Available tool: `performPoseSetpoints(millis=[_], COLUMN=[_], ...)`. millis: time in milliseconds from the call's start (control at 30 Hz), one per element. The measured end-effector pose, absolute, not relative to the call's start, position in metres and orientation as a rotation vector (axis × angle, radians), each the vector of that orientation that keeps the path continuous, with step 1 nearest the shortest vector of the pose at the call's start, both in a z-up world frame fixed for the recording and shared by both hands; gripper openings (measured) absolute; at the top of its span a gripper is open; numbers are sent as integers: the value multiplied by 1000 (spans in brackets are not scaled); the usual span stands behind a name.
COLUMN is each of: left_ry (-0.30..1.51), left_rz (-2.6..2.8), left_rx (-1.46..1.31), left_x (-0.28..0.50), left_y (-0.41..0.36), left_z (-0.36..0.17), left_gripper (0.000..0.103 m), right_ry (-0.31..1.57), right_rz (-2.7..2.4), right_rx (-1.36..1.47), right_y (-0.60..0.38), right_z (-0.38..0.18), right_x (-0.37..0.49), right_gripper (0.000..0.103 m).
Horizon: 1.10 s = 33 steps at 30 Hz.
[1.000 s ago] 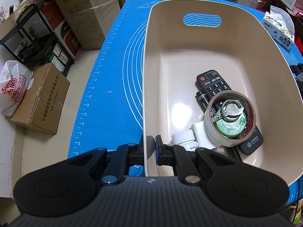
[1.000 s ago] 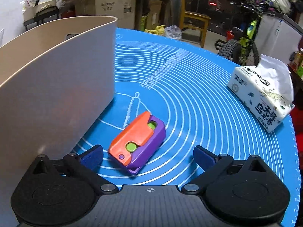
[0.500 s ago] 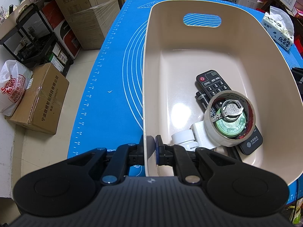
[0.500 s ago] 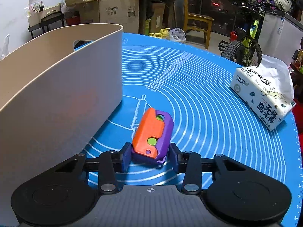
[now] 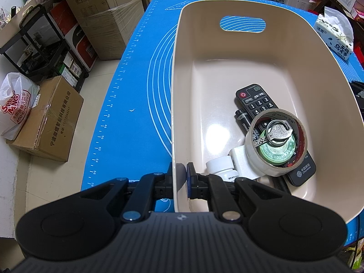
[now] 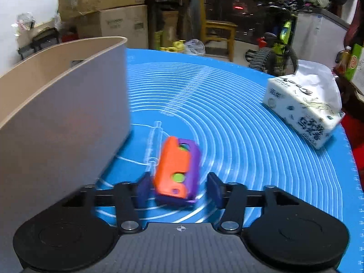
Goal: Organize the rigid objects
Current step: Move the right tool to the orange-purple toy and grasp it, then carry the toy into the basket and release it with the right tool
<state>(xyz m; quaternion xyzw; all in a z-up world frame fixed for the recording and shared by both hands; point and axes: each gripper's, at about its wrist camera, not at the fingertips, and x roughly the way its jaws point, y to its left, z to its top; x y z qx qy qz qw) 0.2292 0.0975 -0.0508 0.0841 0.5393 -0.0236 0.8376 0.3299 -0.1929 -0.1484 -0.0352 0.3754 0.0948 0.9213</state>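
My left gripper (image 5: 180,178) is shut on the near left wall of the beige bin (image 5: 295,54). The bin holds a black remote (image 5: 257,101), a tape roll (image 5: 277,142) with a key and a green tin inside it, a white bottle (image 5: 219,166) and a white block. In the right wrist view an orange and purple toy (image 6: 176,170) sits between my right gripper's (image 6: 179,187) blue pads (image 6: 213,190), lifted a little off the blue mat (image 6: 238,136). The bin's outer wall (image 6: 63,122) stands just left of it. The view is blurred.
A tissue pack (image 6: 304,109) lies on the mat at the far right; it also shows in the left wrist view (image 5: 334,36). Cardboard boxes (image 5: 52,118), a rack, a chair (image 6: 218,31) and a bicycle stand on the floor around the table.
My right gripper closed around the orange and purple toy and has begun to lift and turn it. The left gripper and the bin have not moved.
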Motion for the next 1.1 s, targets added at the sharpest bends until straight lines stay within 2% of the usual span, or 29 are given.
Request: performPoseSetpoints(millis=[467,800,933,1100], left_ry=[1141,1141,1140,1140], left_rz=[-47,-46,-42,-38], left_rx=[181,181,187,190], left_x=[228,228,228,228], left_y=[97,98,96,95], left_z=[-51,-51,-51,-51], left_gripper=[10,10,11,11], right_ry=[717,554,495,502], right_rz=[192,250,327,419], right_rx=[-92,-109,-124,-162], right_y=[-200,-207,-185,-144], right_z=[-123,-47,-14,0], right_x=[311,280,264,260], right_gripper=[48,48,48,48])
